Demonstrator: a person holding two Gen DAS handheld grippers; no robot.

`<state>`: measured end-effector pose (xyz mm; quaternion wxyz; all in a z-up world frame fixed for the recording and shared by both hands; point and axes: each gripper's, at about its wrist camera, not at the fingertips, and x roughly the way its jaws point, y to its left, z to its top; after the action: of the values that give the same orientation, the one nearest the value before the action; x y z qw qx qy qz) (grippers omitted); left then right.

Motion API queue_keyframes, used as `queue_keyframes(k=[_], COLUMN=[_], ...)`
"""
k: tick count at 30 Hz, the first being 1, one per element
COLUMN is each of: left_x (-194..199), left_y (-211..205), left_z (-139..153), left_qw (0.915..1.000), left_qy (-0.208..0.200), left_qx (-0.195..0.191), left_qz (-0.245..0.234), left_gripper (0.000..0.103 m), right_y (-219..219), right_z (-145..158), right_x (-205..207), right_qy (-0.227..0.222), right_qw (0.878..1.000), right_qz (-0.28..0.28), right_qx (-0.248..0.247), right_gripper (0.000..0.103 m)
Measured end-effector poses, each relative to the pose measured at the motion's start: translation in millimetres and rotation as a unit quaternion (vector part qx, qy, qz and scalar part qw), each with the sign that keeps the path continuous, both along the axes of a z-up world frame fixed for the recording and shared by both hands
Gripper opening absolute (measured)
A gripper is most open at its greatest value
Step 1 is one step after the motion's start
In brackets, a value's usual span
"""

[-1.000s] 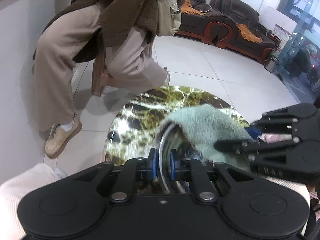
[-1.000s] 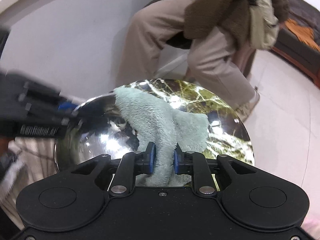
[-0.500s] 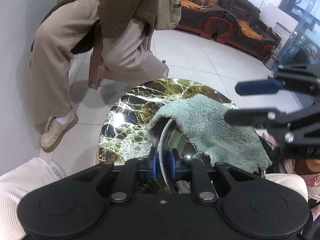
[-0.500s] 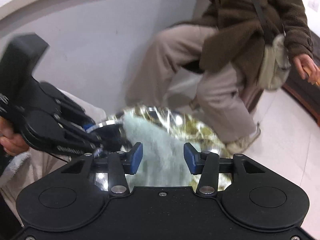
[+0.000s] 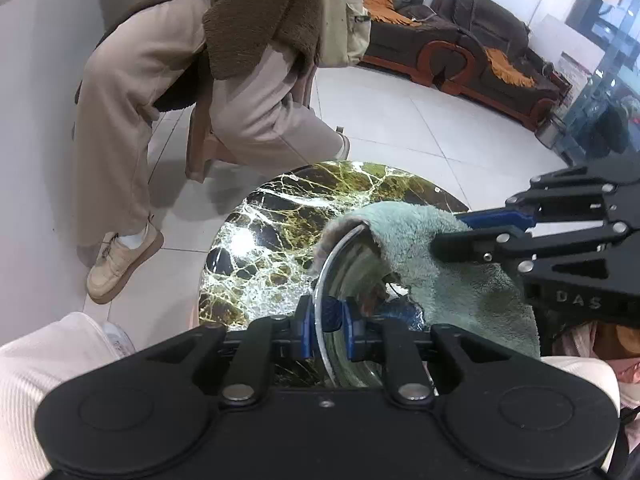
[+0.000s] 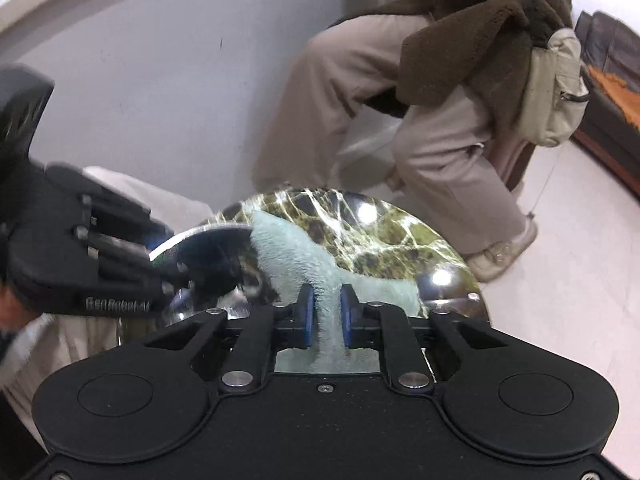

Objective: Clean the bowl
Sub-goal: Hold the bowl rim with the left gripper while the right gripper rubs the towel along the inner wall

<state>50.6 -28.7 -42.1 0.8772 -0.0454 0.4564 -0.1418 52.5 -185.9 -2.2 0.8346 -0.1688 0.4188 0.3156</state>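
- The steel bowl [image 5: 348, 264] is held tilted above the marble bench [image 5: 280, 216], its rim clamped in the left tool [image 5: 327, 330].
- The green cloth [image 6: 296, 256], draped over the bowl, is pinched by the right tool [image 6: 327, 322].
- "DAS" is read on the right tool, "GenRobot" blurrily on the left.

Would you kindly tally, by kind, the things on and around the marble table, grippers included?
Metal bowl: 1
Green cloth: 1
Grippers: 2, the left gripper shut on the bowl's rim, the right gripper shut on the cloth
Marble table: 1
Total: 5
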Motion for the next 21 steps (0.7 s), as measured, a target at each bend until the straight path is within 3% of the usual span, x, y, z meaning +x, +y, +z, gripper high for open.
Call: queue_keyframes(k=[5, 11, 17, 21], left_x=[-1.9, -4.0, -2.6, -4.8], left_y=[-3.5, -4.6, -8.7, -10.3], left_z=[-3.8, -6.6, -7.1, -8.6], left_qw=[0.9999, 0.9998, 0.9992, 0.9995], left_qy=[-0.005, -0.012, -0.012, -0.013], left_qx=[0.010, 0.014, 0.031, 0.028], left_qz=[0.002, 0.001, -0.019, -0.008], left_gripper=[0.016, 0.016, 0.017, 0.017], right_y=[13.5, -6.5, 4.9, -5.9], right_z=[-1.9, -12.4, -4.4, -9.2], right_x=[6.3, -13.7, -10.1, -5.9], right_qy=[-0.010, 0.001, -0.035, -0.015], right_qw=[1.000, 0.999, 0.999, 0.999], right_qz=[0.022, -0.026, -0.001, -0.022], right_qx=[-0.012, -0.022, -0.037, -0.020], right_gripper=[0.016, 0.015, 0.016, 0.016])
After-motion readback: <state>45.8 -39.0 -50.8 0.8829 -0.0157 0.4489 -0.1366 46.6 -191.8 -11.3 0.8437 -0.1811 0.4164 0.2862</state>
